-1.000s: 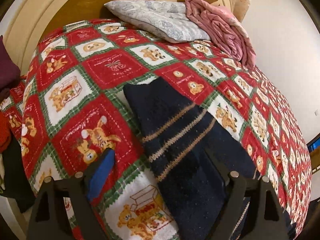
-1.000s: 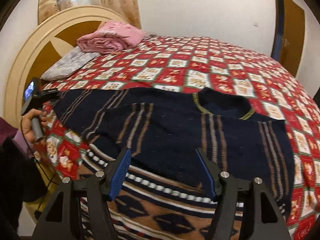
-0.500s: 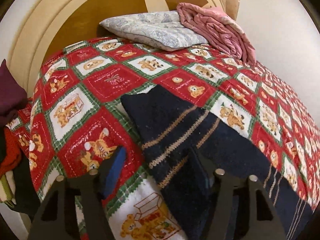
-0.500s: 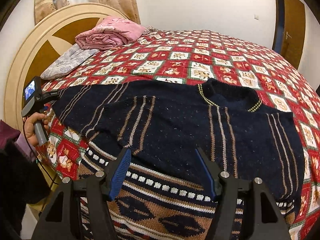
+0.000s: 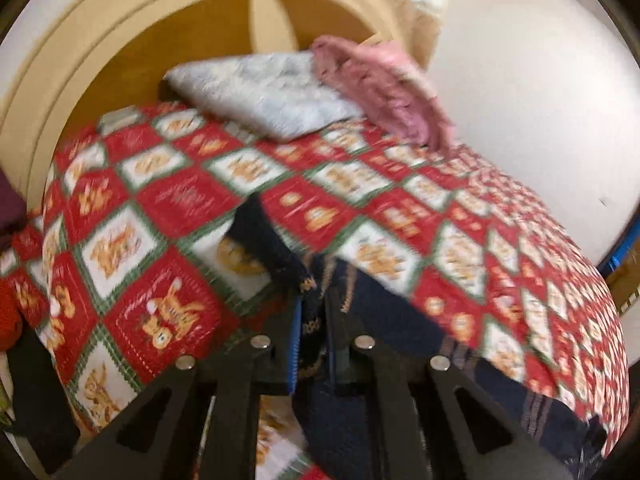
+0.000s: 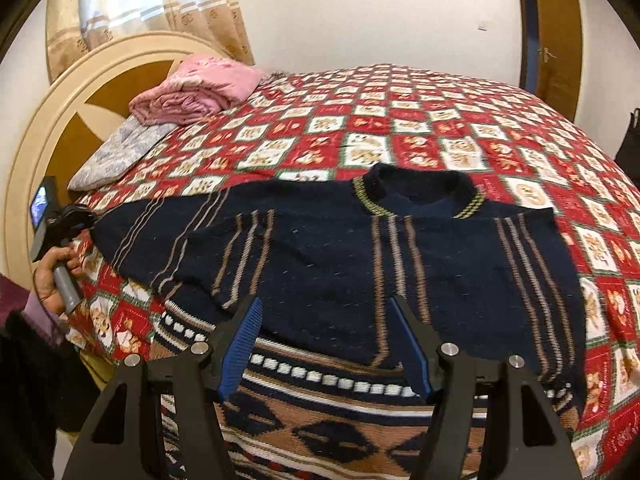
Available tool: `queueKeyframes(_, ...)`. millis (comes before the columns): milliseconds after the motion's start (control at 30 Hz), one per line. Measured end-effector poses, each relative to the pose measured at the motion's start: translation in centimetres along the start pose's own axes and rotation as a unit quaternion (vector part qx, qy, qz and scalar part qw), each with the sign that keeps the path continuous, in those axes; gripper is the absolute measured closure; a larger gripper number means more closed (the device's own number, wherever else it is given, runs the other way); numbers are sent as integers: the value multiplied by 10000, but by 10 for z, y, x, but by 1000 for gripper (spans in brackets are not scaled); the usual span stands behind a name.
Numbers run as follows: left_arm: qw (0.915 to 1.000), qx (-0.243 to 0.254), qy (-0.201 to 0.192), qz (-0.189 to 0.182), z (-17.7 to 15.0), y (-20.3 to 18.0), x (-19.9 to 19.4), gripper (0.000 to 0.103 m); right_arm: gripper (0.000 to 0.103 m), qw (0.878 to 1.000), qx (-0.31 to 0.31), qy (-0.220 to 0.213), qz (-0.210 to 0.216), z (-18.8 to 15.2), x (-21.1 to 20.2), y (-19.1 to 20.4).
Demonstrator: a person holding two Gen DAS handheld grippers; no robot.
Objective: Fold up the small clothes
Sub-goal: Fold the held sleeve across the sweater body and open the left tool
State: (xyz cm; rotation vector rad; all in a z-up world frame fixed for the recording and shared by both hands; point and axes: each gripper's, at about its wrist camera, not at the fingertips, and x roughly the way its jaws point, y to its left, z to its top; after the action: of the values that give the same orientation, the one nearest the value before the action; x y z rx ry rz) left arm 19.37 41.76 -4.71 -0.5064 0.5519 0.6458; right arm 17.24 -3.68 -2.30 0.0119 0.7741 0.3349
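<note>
- Navy sweater (image 6: 328, 256) spread flat, front up, on the red patchwork bedspread (image 6: 420, 120); collar toward the far side of the bed, patterned hem nearest the right gripper.
- Long axis of the outstretched sleeve (image 6: 160, 228) runs from the body toward the headboard (image 6: 52, 128), ending near the bed edge, where the person's hand (image 6: 50, 276) holds the left tool.
- Left gripper (image 5: 314, 320): jaws pressed together on the sleeve cuff (image 5: 310, 316), knit bunched between the pads. Left-wrist frame badly blurred; how deep the bite goes cannot be told.
- Rest of the sleeve trails from the pinch down and right, partly under a raised ridge of bedspread.
- Right gripper (image 6: 326, 344): jaws spread, nothing between them, hovering over the lower chest just above the hem band. No contact with the knit visible.
- Key relation: sweater body lies away from the headboard relative to the pinched cuff, so the fold line probably runs along the shoulder seam, sleeve to travel across the chest toward the collar (image 6: 416, 192).
- Left hand the one at the sleeve; right nearer the torso and hem, placed to pin the body if needed.
- Risk, as judged: thin pinch on loose knit may slip when lifted.
- Pillow (image 6: 116, 156) and pink blanket (image 6: 196, 92) at the head of the bed, well apart from the work.
</note>
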Motion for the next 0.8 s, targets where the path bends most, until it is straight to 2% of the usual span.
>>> queueKeyframes(100, 9993, 156, -280, -172, 7, -18, -25, 92, 37, 9997, 241, -94, -28, 2, -9, -14)
queueKeyframes(200, 9956, 570, -585, -457, 8, -48, -55, 92, 37, 9992, 311, -204, -149, 2, -17, -24)
queueKeyframes(267, 9903, 897, -735, -767, 2, -74, -78, 92, 37, 9987, 382, -250, -223, 1, -21, -32)
queueKeyframes(333, 9806, 1335, -924, -1102, -13, -108, -104, 92, 37, 9979, 496, -282, -306, 0, -24, -43)
queueKeyframes(367, 9743, 1561, -1002, -1276, -23, -125, -118, 93, 37, 9974, 555, -295, -353, 0, -26, -48)
queueKeyframes(467, 9473, 2217, -1244, -1949, -65, -178, -161, 93, 37, 9948, 766, -367, -556, -2, -35, -68)
queueKeyframes(500, 9340, 2447, -1250, -2282, -86, -200, -176, 93, 37, 9941, 807, -386, -607, -2, -38, -74)
queueKeyframes(533, 9274, 2540, -1208, -2465, -97, -210, -183, 93, 37, 9934, 850, -404, -661, -4, -41, -80)
queueKeyframes(600, 9087, 2795, -978, -2943, -133, -241, -197, 93, 37, 9910, 980, -437, -797, -8, -48, -95)
queueKeyframes(667, 8943, 3057, -820, -3163, -171, -268, -204, 93, 37, 9893, 1107, -437, -846, -13, -53, -107)
queueKeyframes(733, 8791, 3315, -456, -3395, -211, -291, -207, 93, 37, 9871, 1255, -397, -910, -19, -56, -119)
queueKeyframes(800, 8703, 3441, -135, -3522, -231, -298, -205, 93, 37, 9869, 1309, -383, -860, -22, -58, -125)
